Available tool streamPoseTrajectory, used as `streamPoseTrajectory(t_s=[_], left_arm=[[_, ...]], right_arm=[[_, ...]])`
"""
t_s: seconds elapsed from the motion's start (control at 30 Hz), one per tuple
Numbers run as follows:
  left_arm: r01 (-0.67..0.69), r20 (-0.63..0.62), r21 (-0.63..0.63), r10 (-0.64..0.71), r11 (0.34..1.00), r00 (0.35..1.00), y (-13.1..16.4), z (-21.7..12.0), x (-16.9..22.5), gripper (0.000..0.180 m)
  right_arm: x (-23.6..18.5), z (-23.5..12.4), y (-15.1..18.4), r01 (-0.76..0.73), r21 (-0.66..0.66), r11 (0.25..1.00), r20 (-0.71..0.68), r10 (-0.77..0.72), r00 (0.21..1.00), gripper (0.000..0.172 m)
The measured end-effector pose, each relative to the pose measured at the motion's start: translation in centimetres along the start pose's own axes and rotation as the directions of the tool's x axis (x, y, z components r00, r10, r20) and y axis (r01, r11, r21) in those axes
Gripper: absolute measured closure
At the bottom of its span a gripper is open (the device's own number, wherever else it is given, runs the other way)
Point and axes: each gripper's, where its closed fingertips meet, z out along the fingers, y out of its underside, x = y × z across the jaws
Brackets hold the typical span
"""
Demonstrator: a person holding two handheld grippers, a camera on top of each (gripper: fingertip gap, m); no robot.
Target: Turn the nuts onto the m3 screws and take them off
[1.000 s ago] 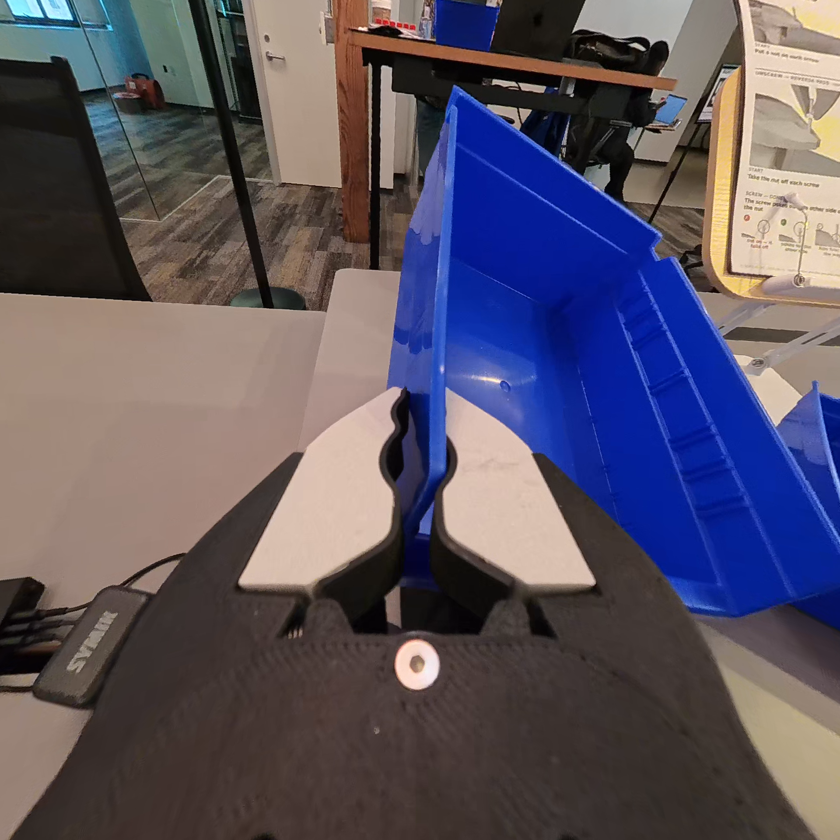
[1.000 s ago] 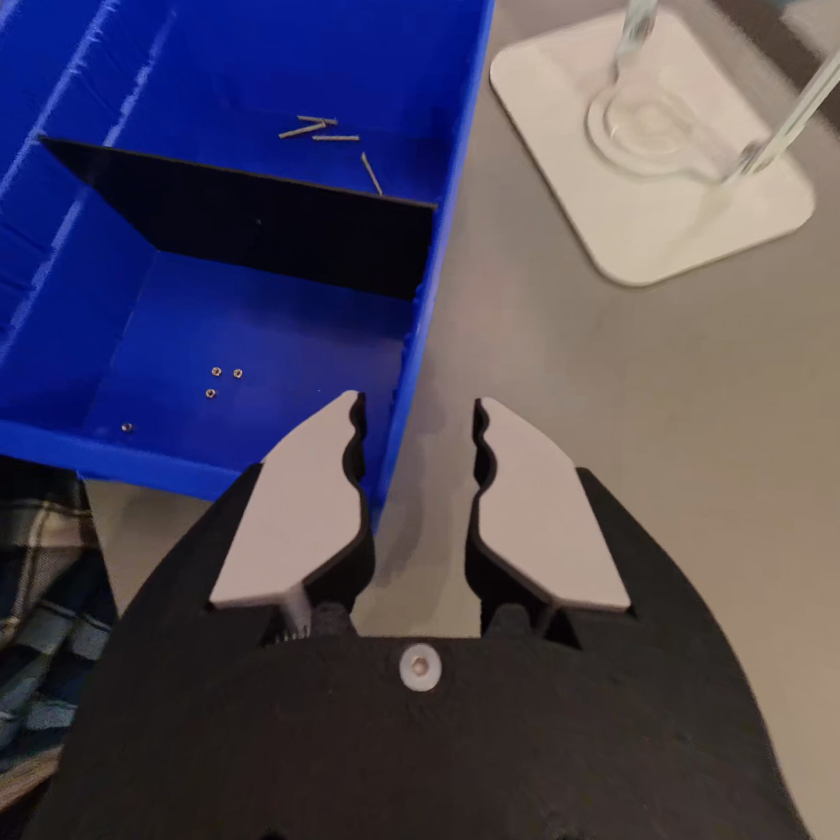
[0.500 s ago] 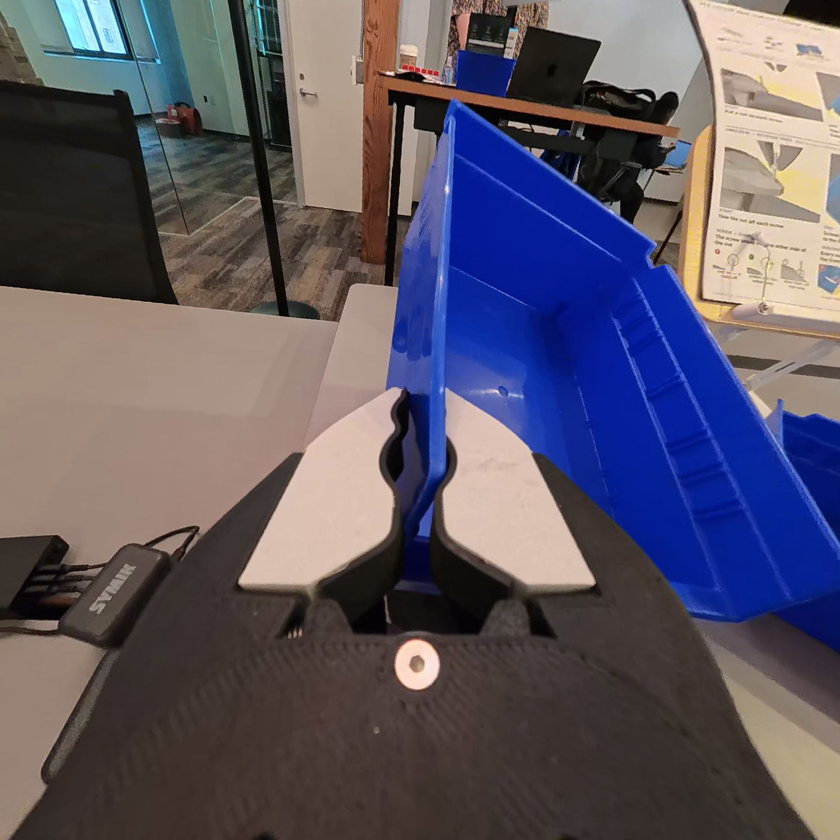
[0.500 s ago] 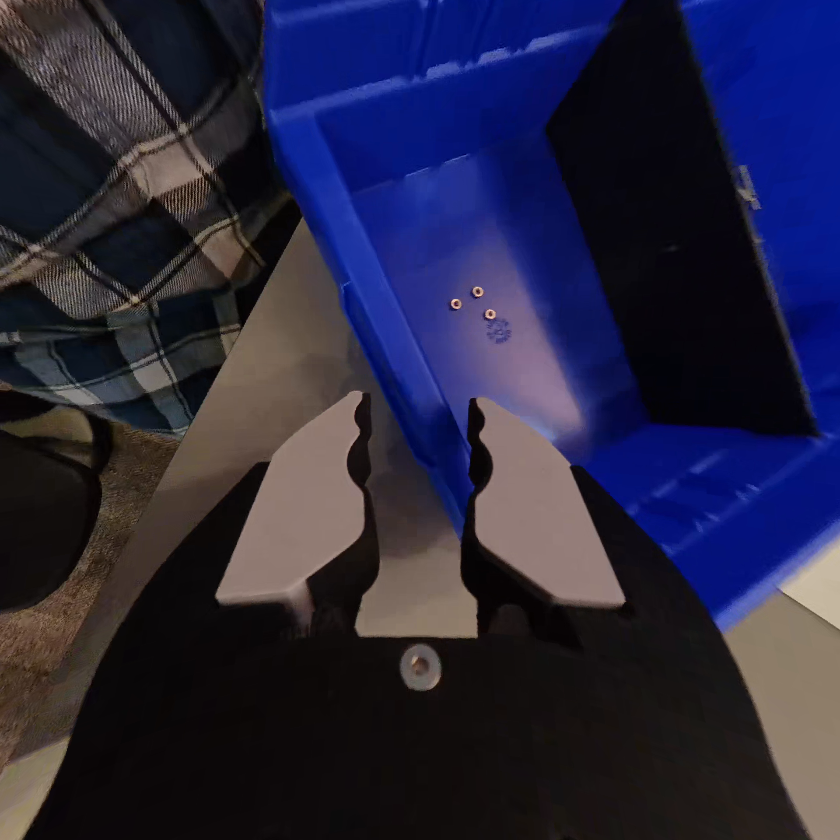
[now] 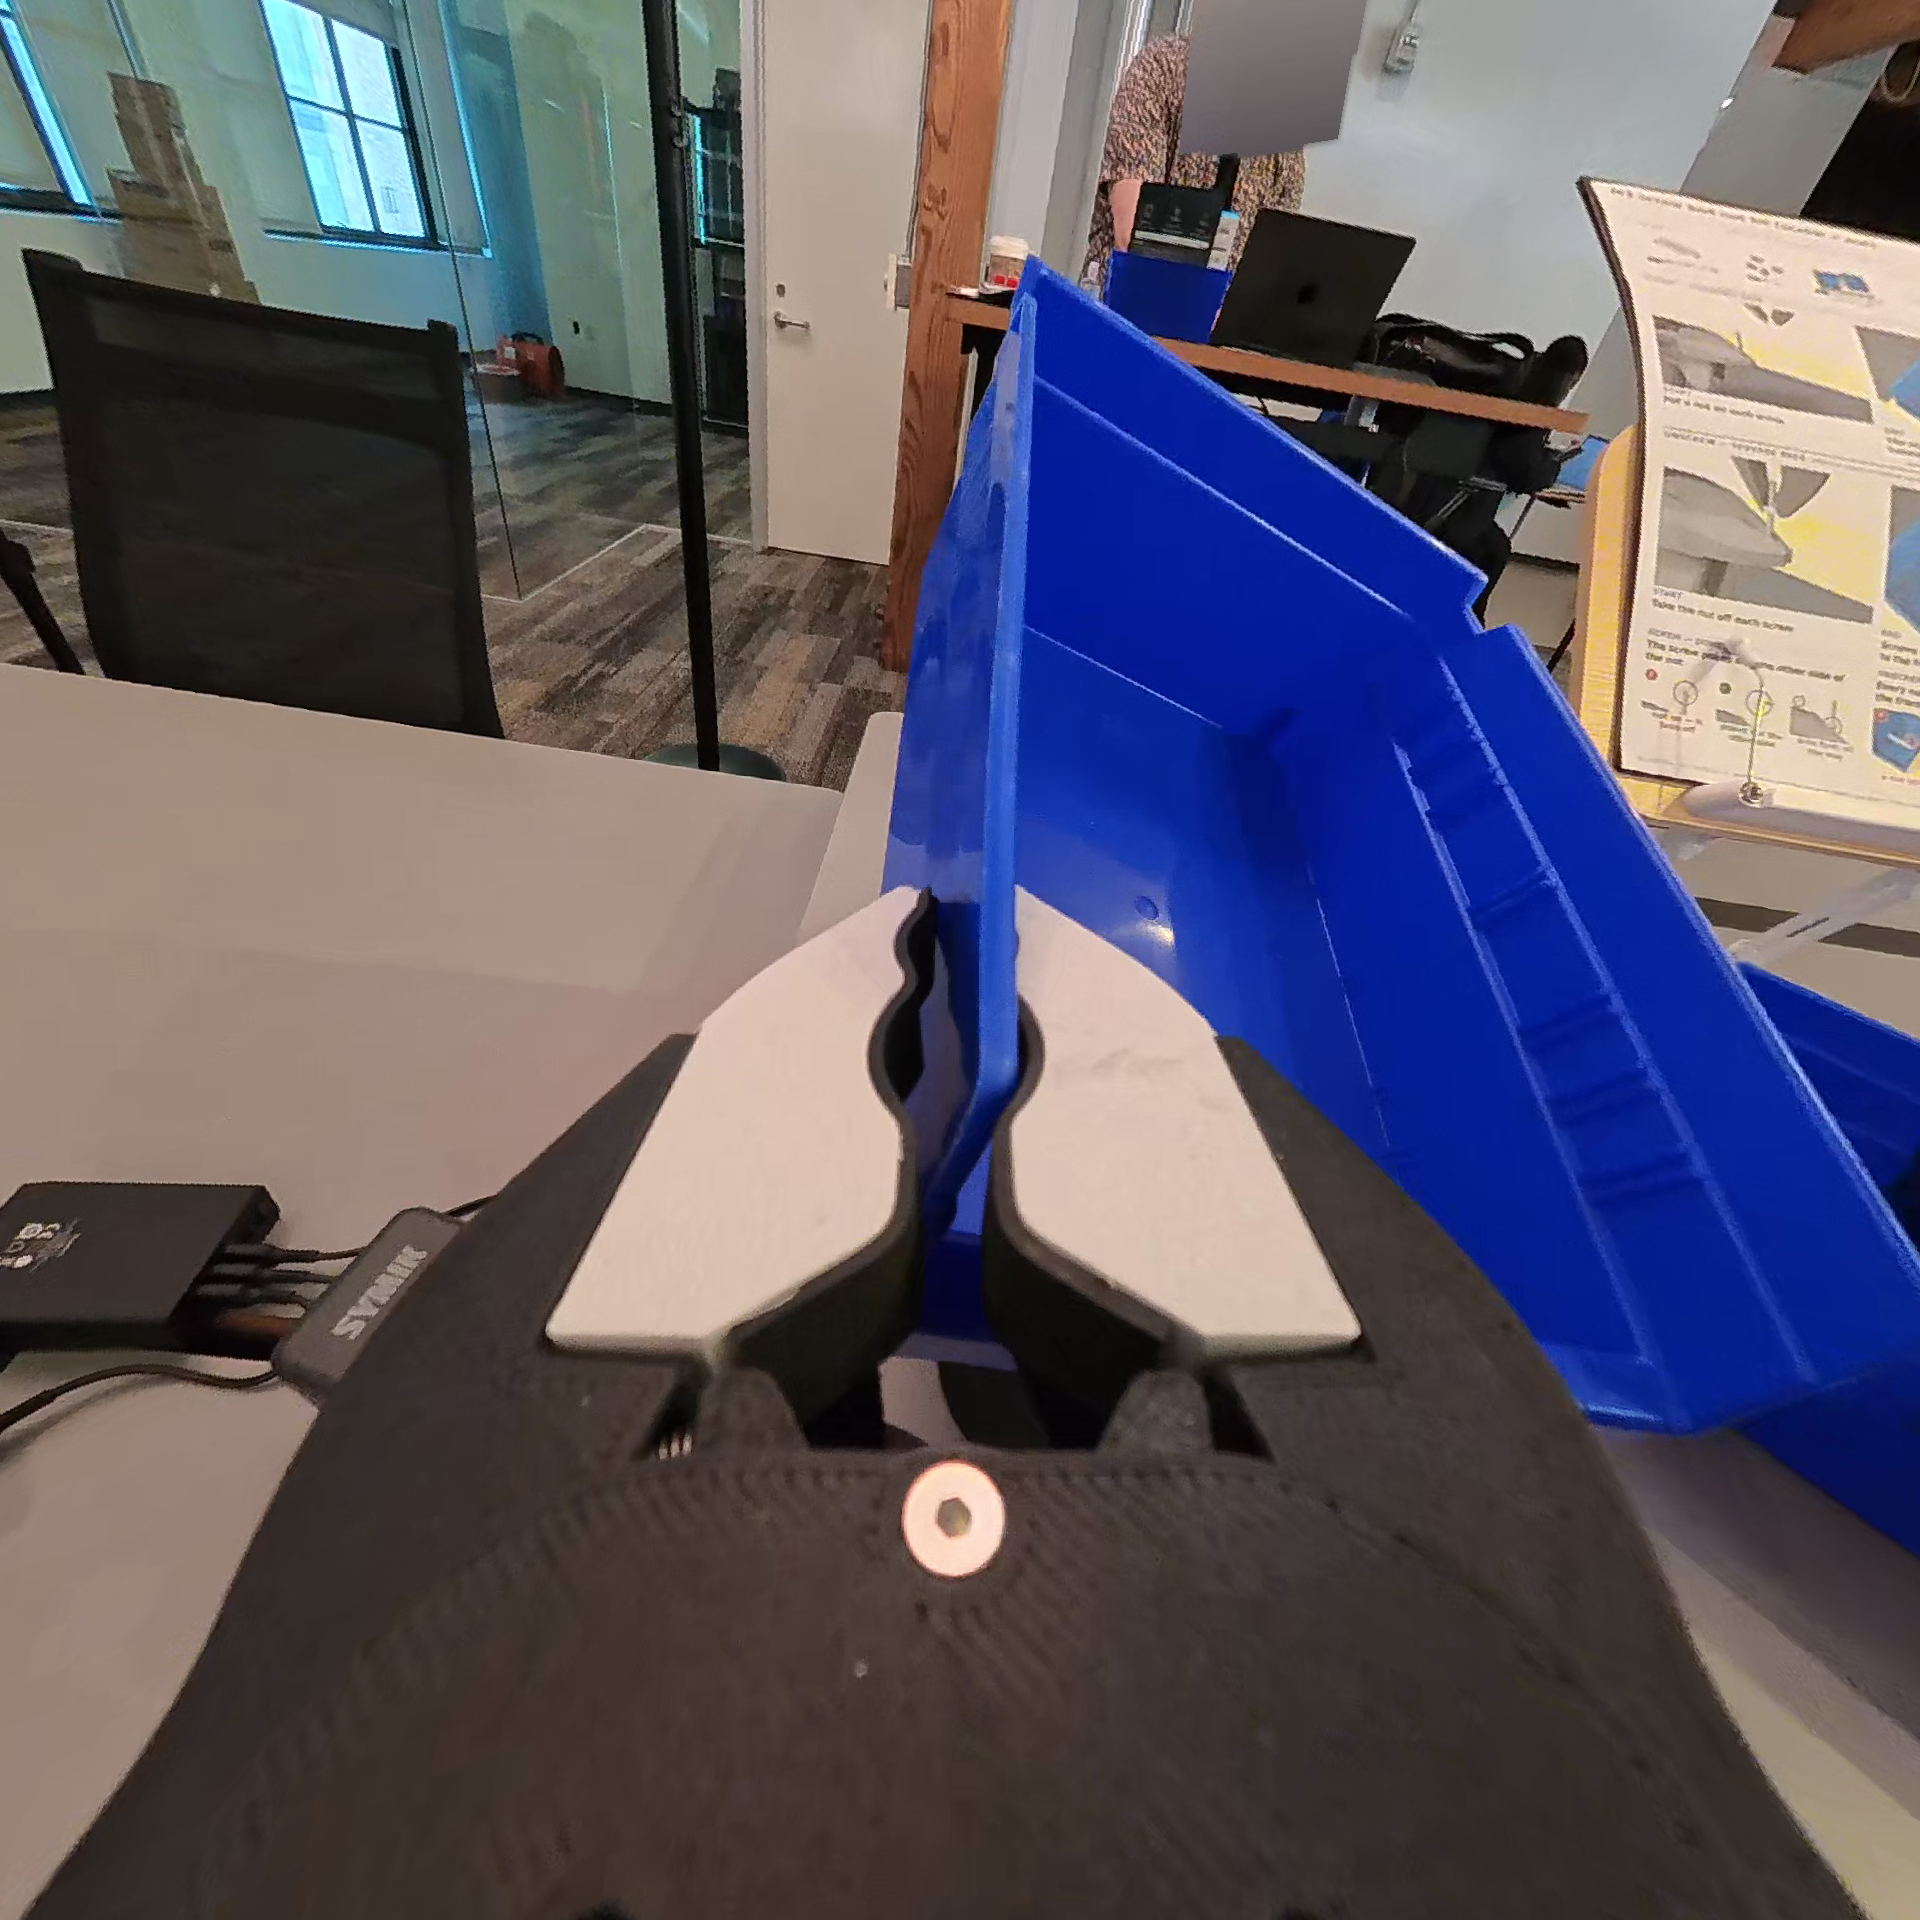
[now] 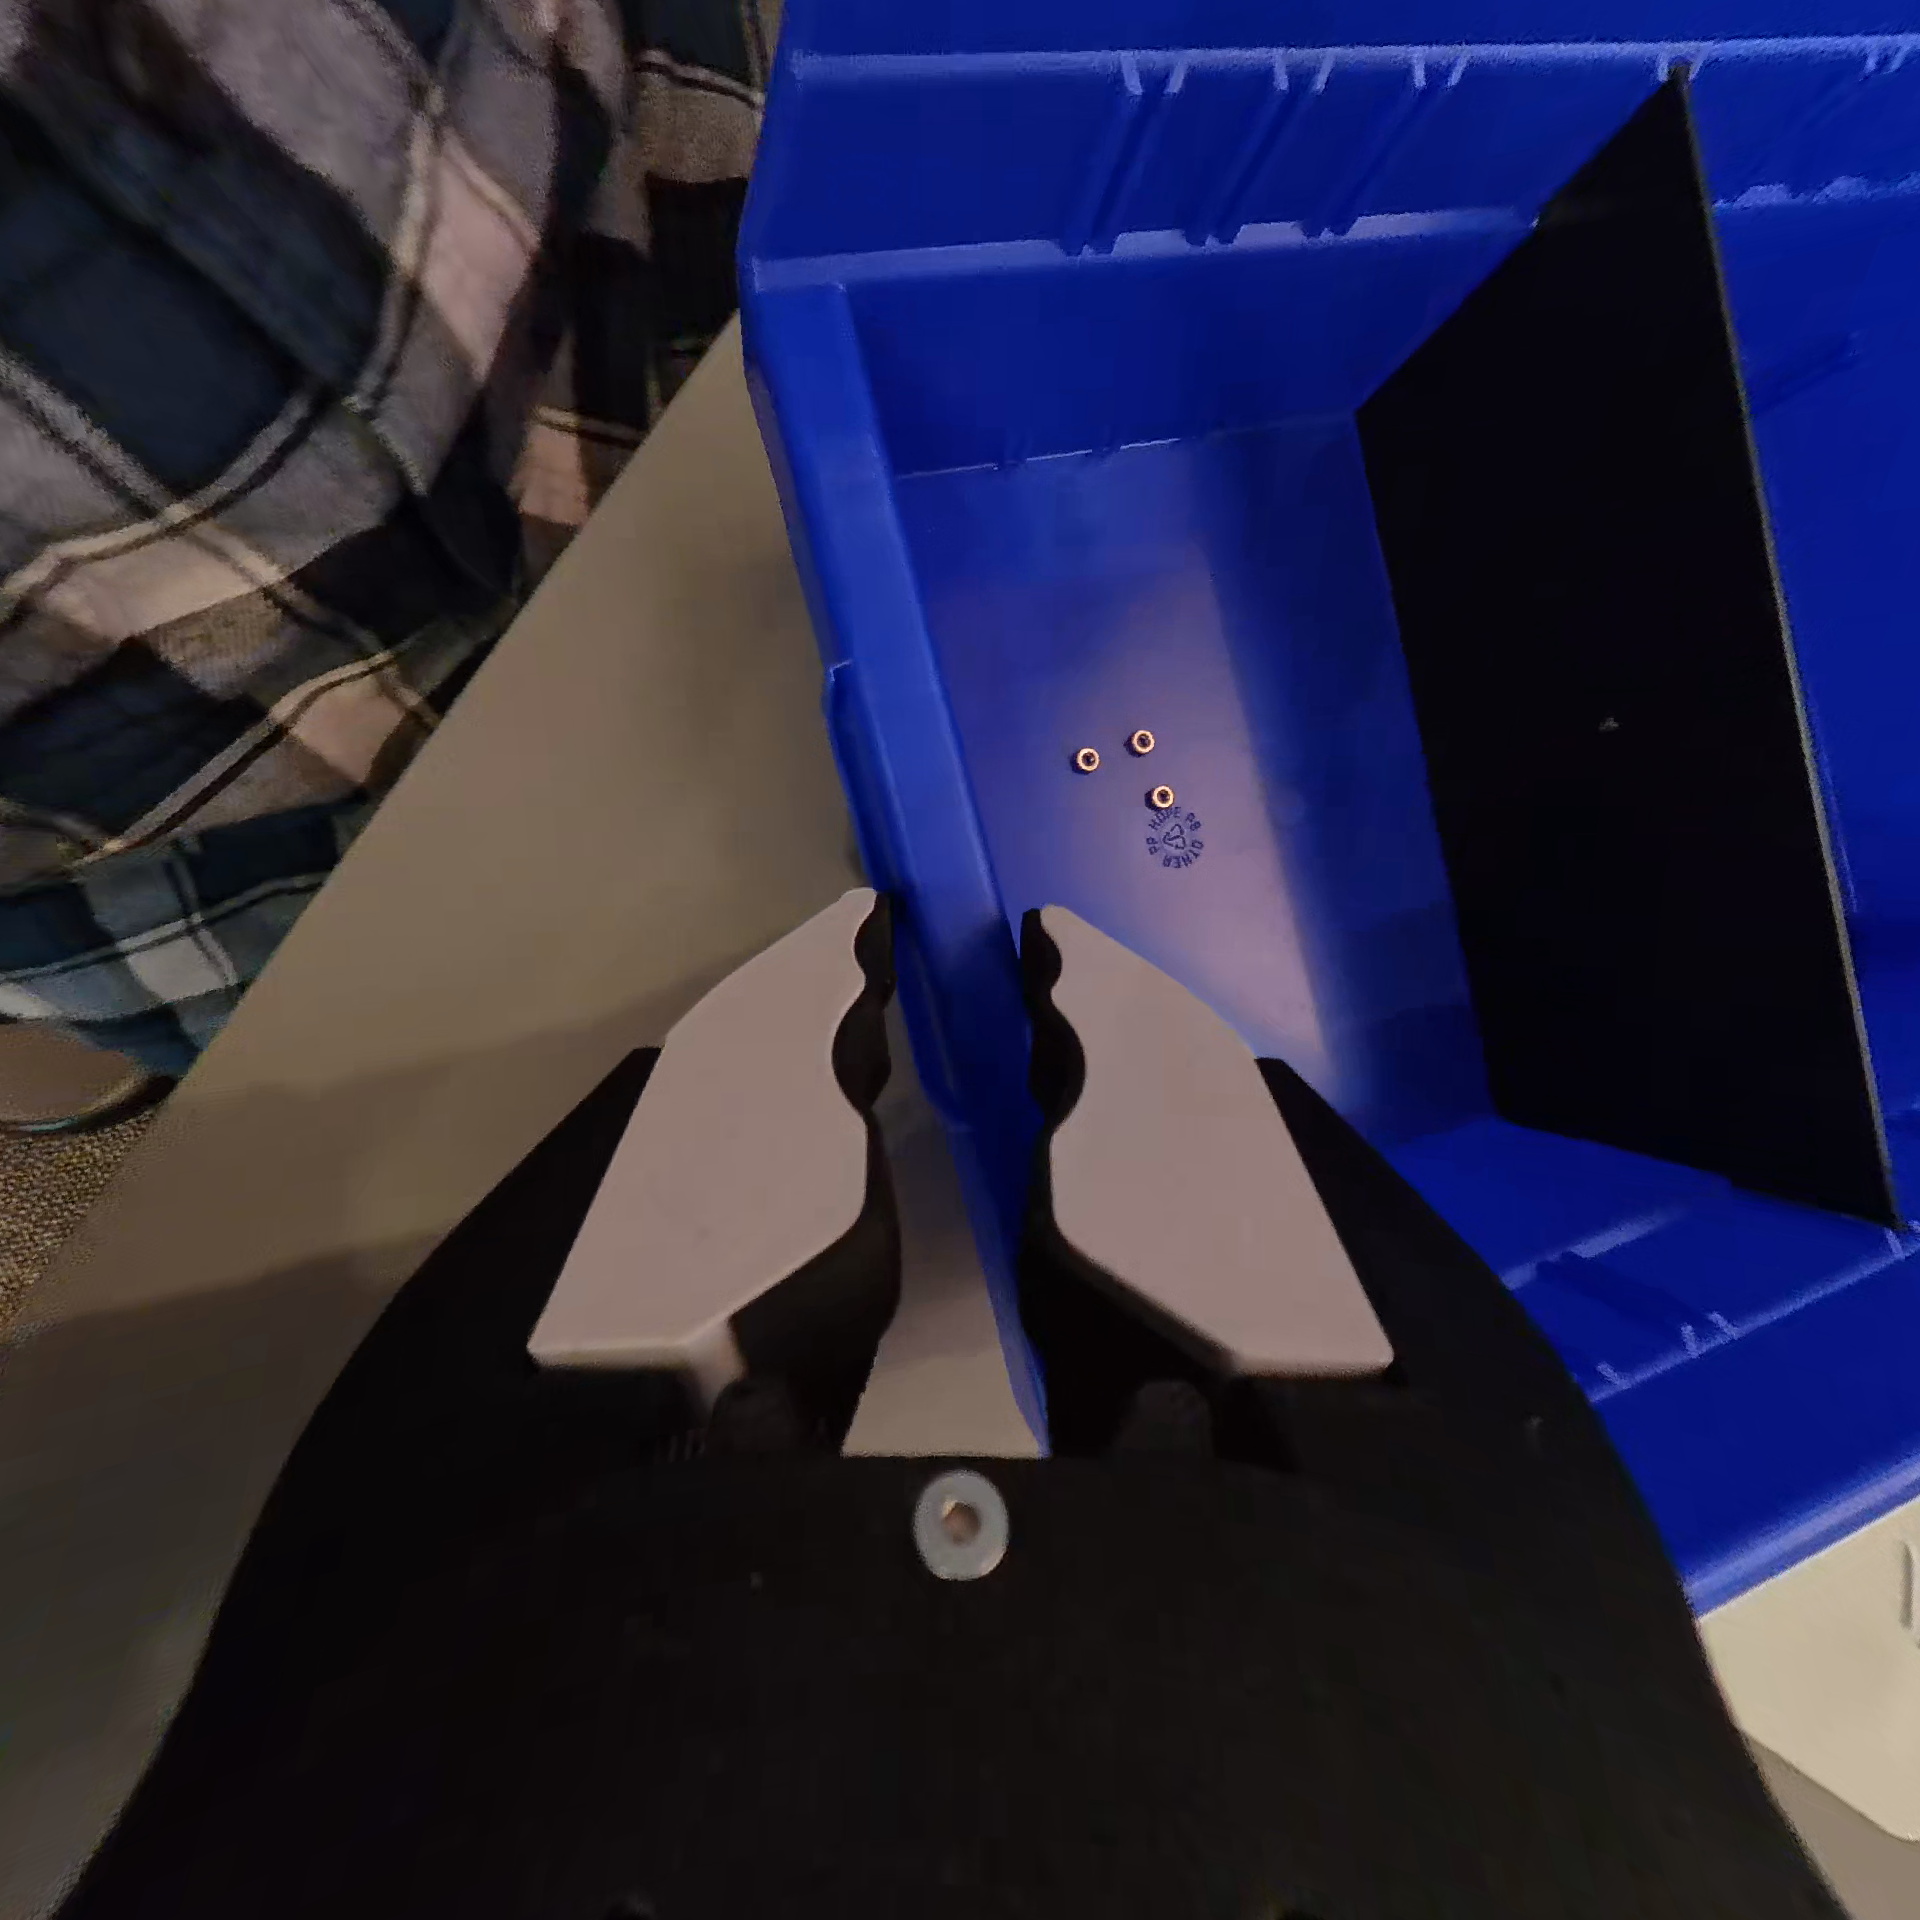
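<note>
The left gripper [image 5: 971,935] clamps the side wall of an empty, tilted blue bin [image 5: 1351,935]; the right gripper [image 6: 956,925] straddles the rim of a divided blue bin [image 6: 883,623], pads touching it; three small nuts [image 6: 1132,764] lie at 1 o'clock.

Blue bin [image 5: 1299,831] wall between jaws
</note>
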Motion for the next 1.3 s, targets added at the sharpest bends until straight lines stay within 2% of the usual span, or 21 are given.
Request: streamPoseTrajectory(t_s=[0.53,0.73,0.87,1.3], left_arm=[[0.035,0.077,0.053,-0.039,0.998,0.996,-0.5,-4.4,-2.6,0.176],[0.036,0.089,-0.027,-0.033,0.999,0.995,2.3,-3.8,-3.3,0.177],[0.039,0.080,-0.038,-0.036,0.999,0.996,3.4,-3.2,-3.3,0.176],[0.056,0.075,0.047,-0.059,0.997,0.995,1.2,-6.6,-4.3,0.176]], right_arm=[[15.3,7.1,-4.5,-0.138,-0.038,0.990,-0.066,0.135,0.989,0.148],[20.3,9.4,-6.0,-0.204,-0.051,0.978,-0.100,0.198,0.975,0.148],[23.0,10.6,-6.6,-0.268,-0.059,0.962,-0.132,0.259,0.957,0.148],[32.3,14.6,-8.9,-0.463,-0.055,0.884,-0.272,0.433,0.859,0.148]])
